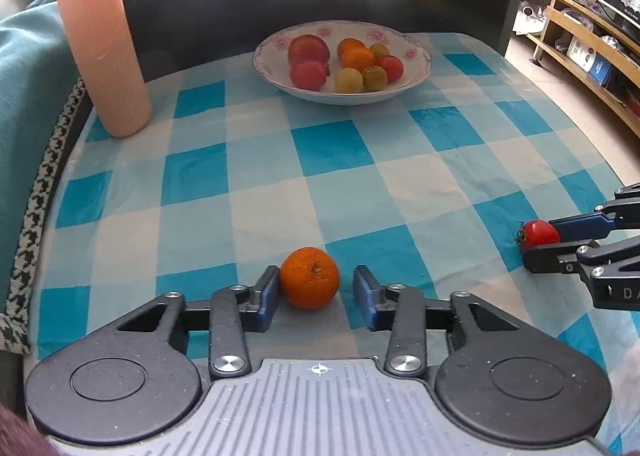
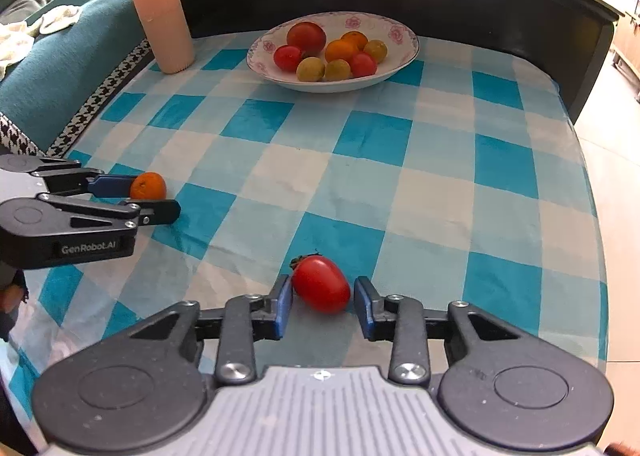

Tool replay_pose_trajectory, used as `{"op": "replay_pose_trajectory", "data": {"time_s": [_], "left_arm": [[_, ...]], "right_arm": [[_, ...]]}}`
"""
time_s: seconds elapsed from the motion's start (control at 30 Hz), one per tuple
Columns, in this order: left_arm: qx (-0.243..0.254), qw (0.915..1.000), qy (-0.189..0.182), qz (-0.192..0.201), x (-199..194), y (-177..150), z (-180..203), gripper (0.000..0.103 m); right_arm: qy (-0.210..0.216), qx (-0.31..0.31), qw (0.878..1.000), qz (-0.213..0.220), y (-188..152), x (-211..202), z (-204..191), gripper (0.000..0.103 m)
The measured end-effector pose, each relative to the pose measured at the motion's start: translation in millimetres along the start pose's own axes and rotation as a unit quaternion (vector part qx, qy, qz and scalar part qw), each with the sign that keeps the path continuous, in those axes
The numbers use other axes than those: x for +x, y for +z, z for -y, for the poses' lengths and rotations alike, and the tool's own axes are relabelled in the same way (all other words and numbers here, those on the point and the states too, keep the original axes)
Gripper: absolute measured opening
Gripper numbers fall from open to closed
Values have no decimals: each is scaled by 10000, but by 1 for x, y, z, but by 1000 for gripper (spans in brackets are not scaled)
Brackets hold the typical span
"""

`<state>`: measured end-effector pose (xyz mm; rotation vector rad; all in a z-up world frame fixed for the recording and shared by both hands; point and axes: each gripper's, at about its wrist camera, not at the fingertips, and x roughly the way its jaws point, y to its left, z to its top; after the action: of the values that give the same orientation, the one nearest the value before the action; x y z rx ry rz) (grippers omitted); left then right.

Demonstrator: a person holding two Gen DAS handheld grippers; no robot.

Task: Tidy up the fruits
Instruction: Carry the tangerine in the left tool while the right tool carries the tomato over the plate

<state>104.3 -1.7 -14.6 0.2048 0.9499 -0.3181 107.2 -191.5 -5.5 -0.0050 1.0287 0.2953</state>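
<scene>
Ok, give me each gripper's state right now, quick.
Left gripper: open, jaws either side of the orange; one pad touches, the other is clear.
Right gripper: open around the red tomato, not clamped.

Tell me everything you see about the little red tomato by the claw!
The red tomato is small, egg-shaped, smooth and shiny, with a dark green stem at its upper left end. It lies on its side on the blue-and-white checked cloth, between the right claw's blue pads. The left pad touches it; the right shows a gap.
</scene>
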Motion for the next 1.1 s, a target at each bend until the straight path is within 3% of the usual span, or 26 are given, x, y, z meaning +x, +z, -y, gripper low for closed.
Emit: {"op": "replay_pose_trajectory", "data": {"time_s": [0.23, 0.43, 0.73, 1.1], "left_arm": [[112, 9997, 203, -18, -1, 2, 8, 39], [126, 9993, 345, -46, -15, 11, 17, 38], [292, 9987, 227, 349, -18, 50, 27, 38], [88, 9989, 91, 457, -8, 77, 21, 39]], "right_arm": [[-54, -265, 9996, -38, 0, -3, -11, 47], [5, -164, 9997, 191, 13, -19, -12, 47], [75, 68, 9989, 466, 43, -18, -9, 47], [107, 287, 9972, 684, 75, -8, -4, 47]]}}
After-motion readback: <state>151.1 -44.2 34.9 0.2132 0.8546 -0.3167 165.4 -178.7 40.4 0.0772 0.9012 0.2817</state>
